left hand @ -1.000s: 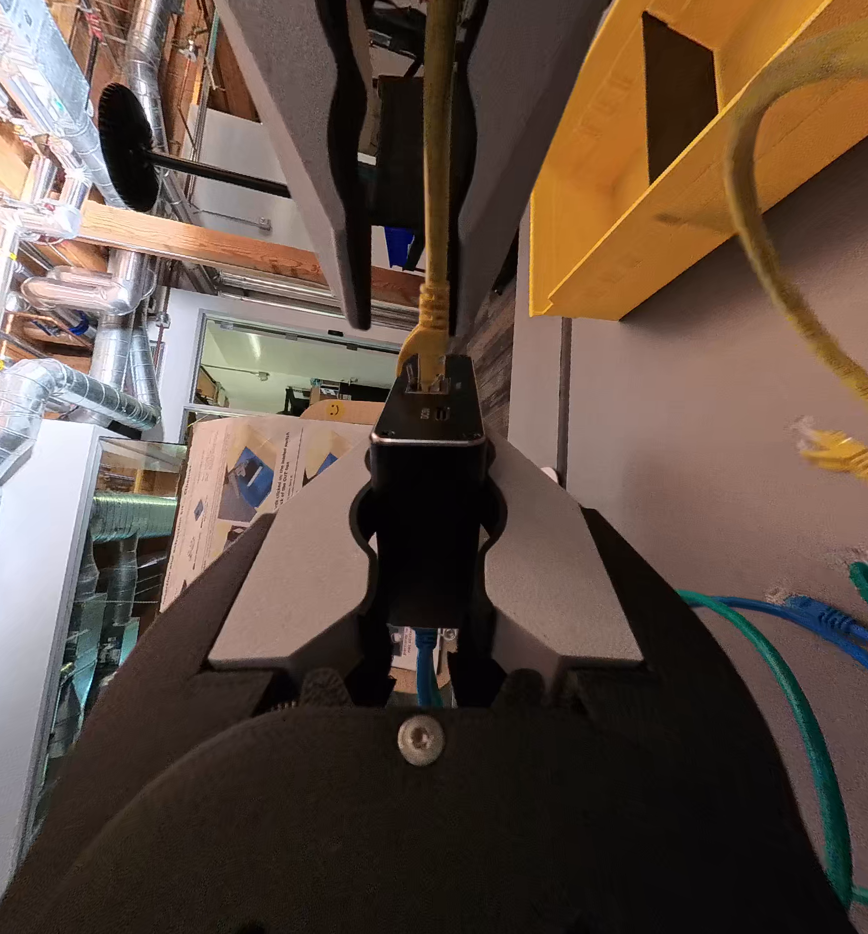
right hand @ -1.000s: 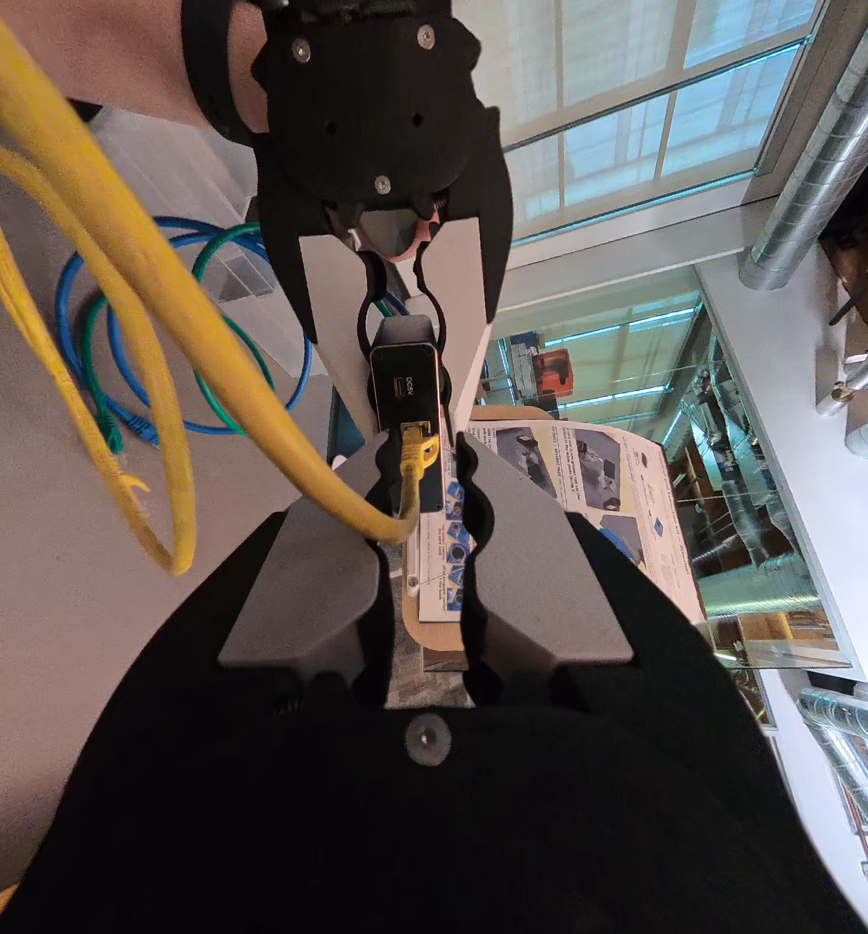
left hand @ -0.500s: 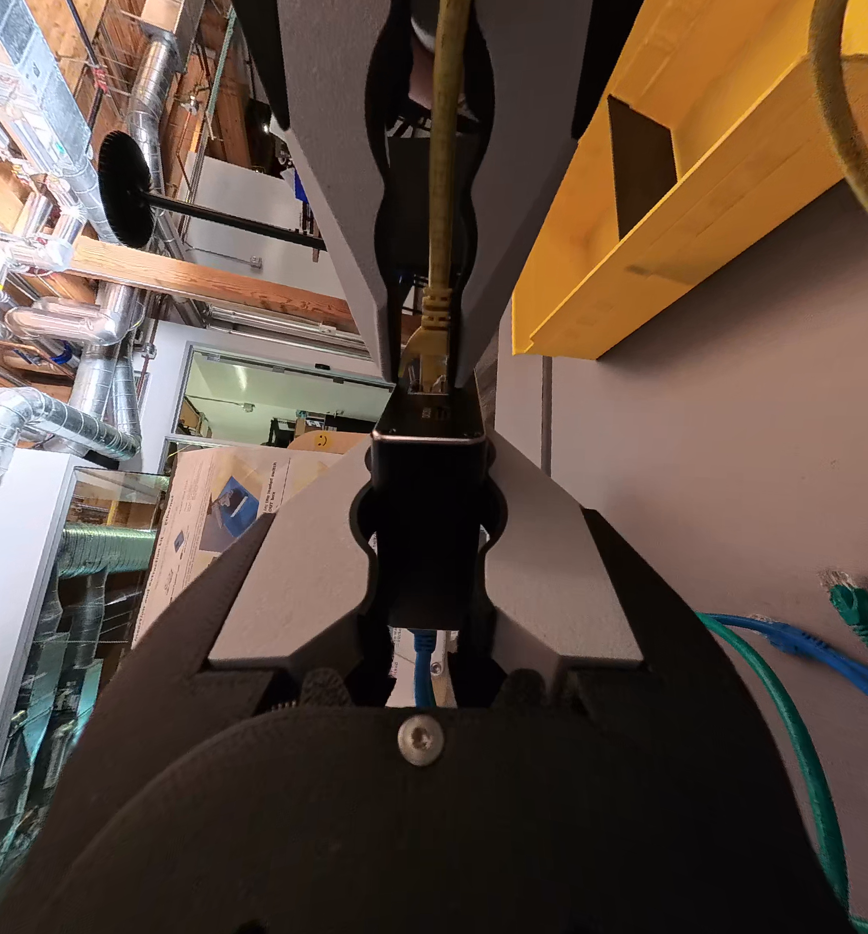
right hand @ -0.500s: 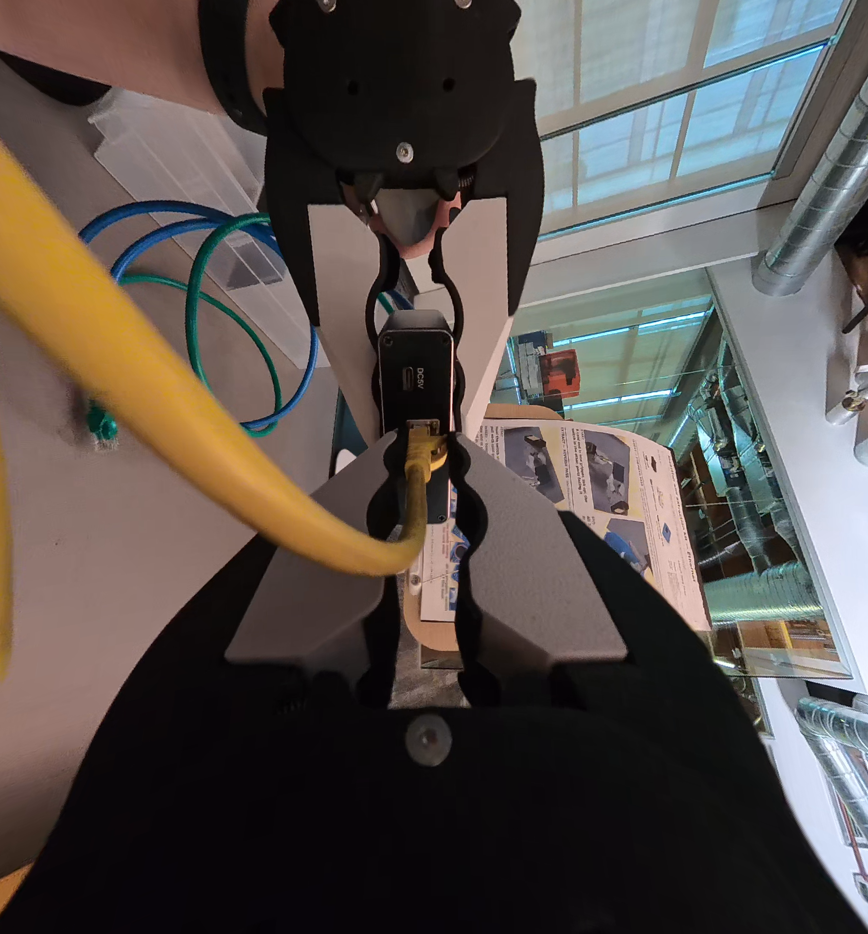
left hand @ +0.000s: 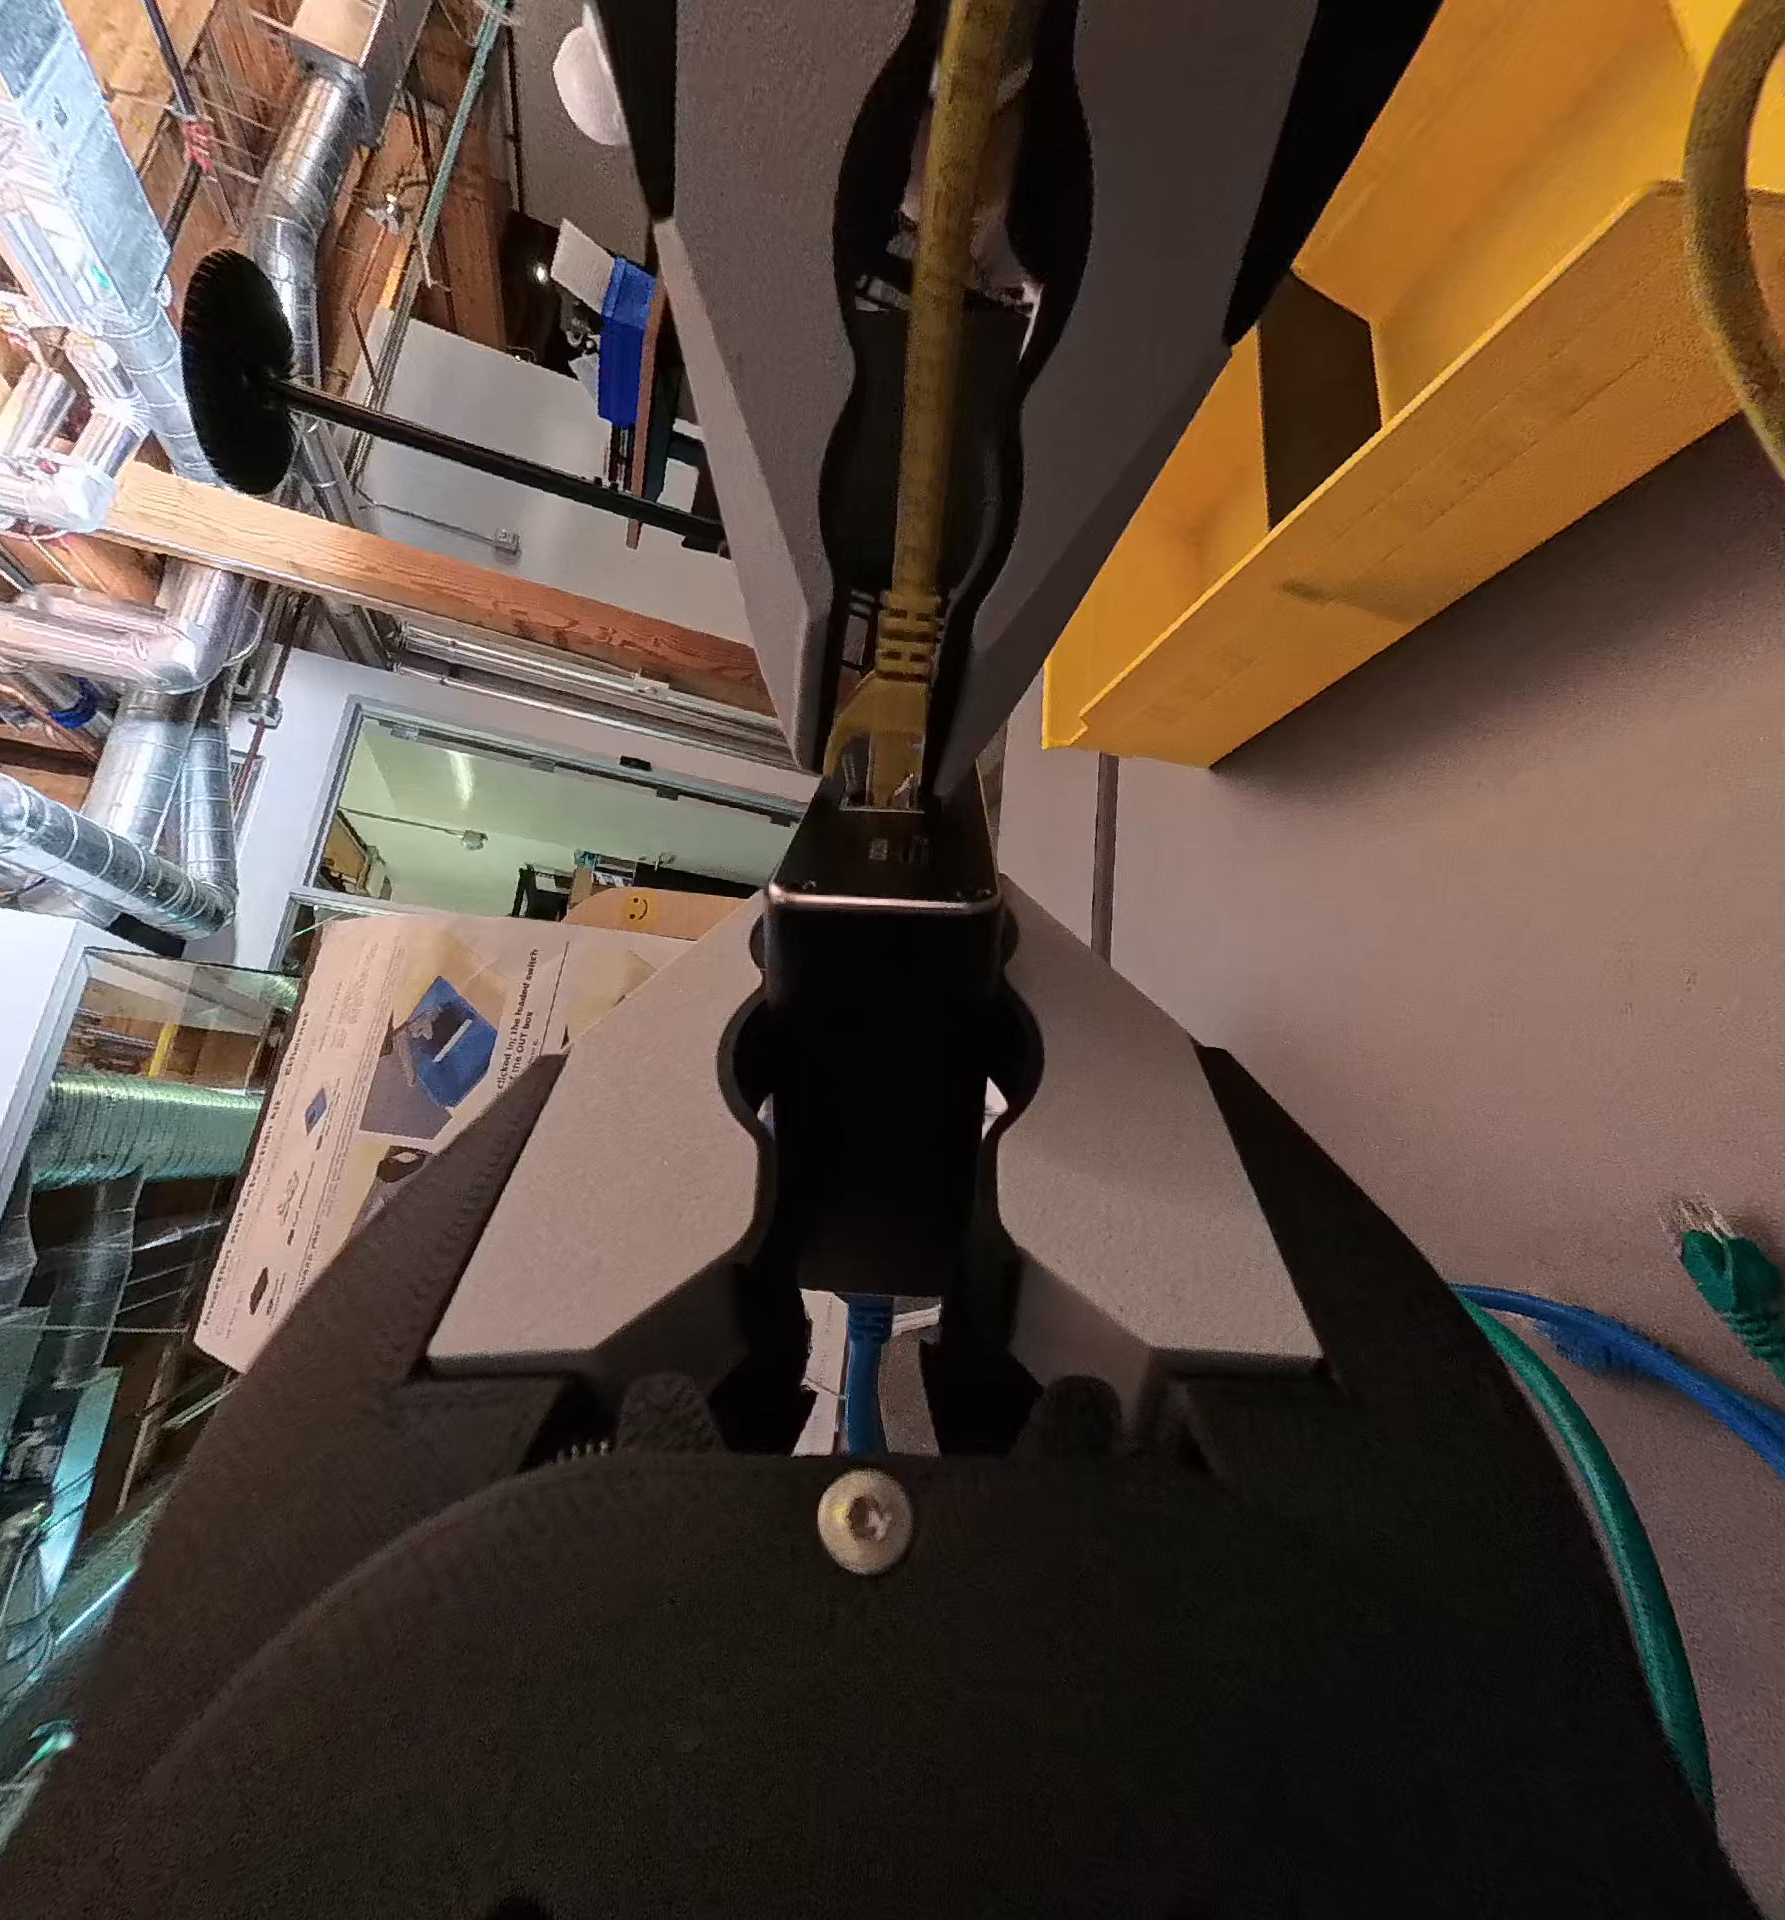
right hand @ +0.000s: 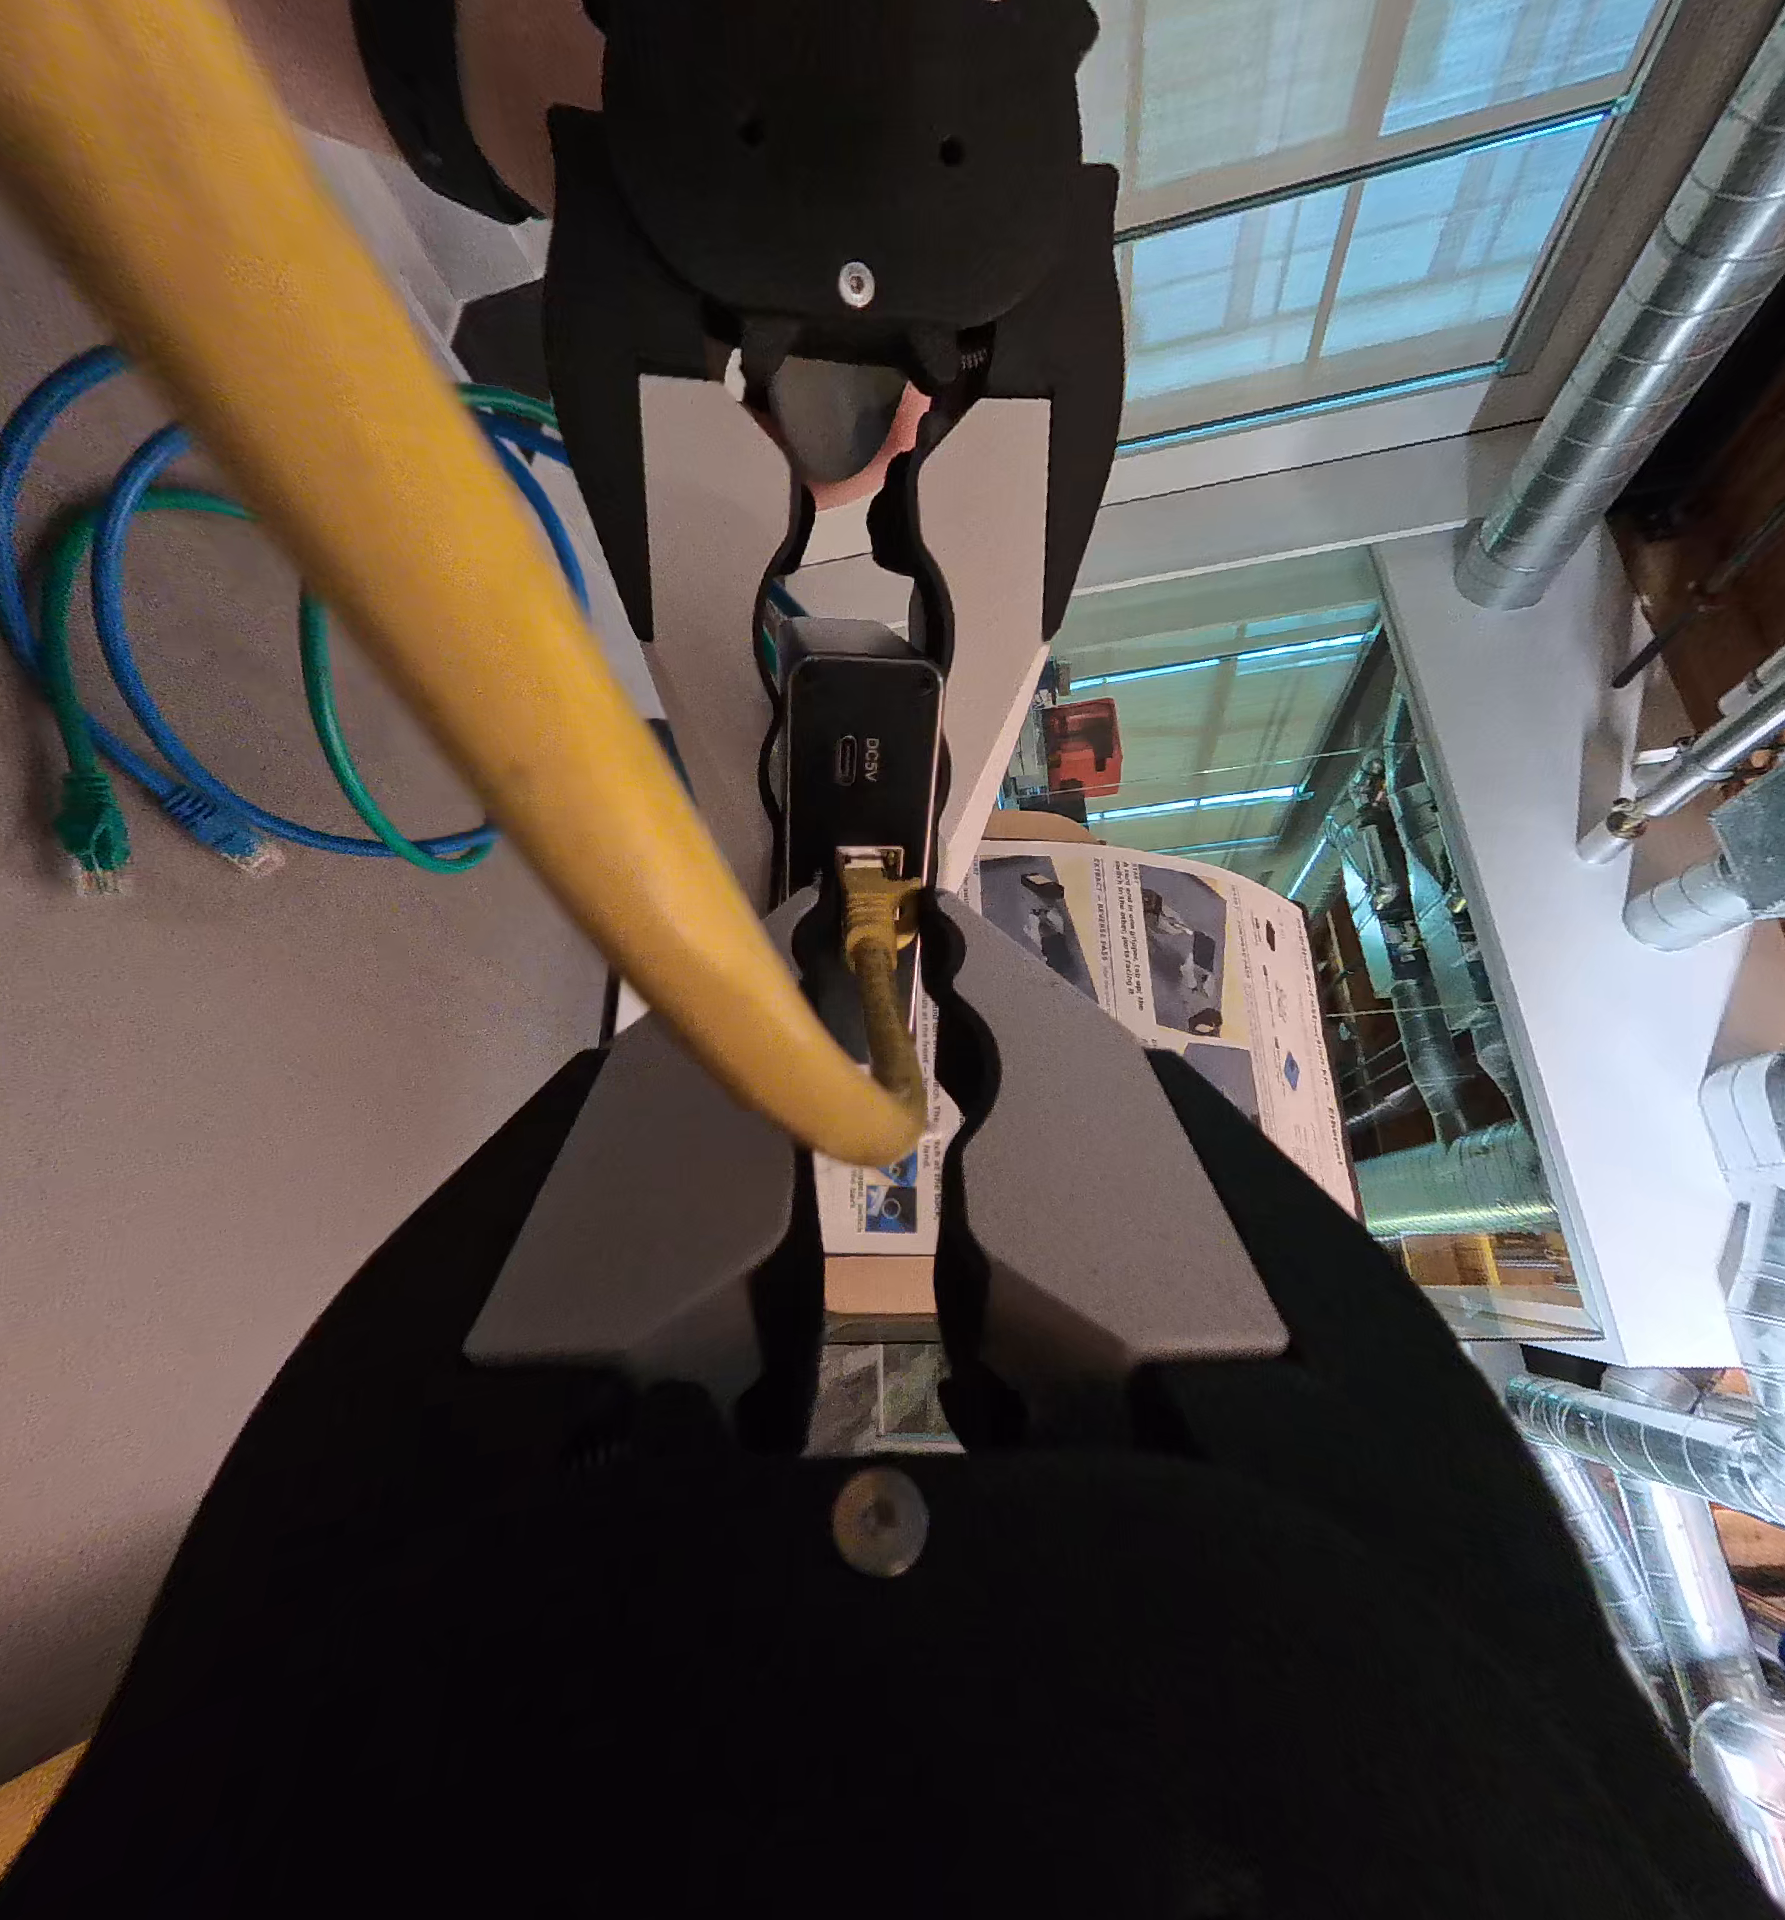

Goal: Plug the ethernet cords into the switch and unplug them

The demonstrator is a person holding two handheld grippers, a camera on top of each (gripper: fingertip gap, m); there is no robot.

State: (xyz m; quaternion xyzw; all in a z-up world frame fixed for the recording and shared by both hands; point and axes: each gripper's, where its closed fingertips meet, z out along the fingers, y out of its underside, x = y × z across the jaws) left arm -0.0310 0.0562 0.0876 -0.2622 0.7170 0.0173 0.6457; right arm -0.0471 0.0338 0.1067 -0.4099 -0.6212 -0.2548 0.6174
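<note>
Now my left gripper (left hand: 883, 935) clamps the black switch (left hand: 880, 1081); my right gripper (right hand: 872, 914) pinches the yellow cord (right hand: 883, 997), its plug at the switch's port.

Beside the right hand-held gripper (right hand: 872, 935), a yellow cord (right hand: 431, 582) loops across; blue and green cords (right hand: 192, 665) litter the desk (right hand: 192, 1091) beyond.

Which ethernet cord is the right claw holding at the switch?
The yellow cord: the right claw pinches it just behind its plug, which sits in the switch port. The green cord and blue cord ends lie loose on the table.
</note>
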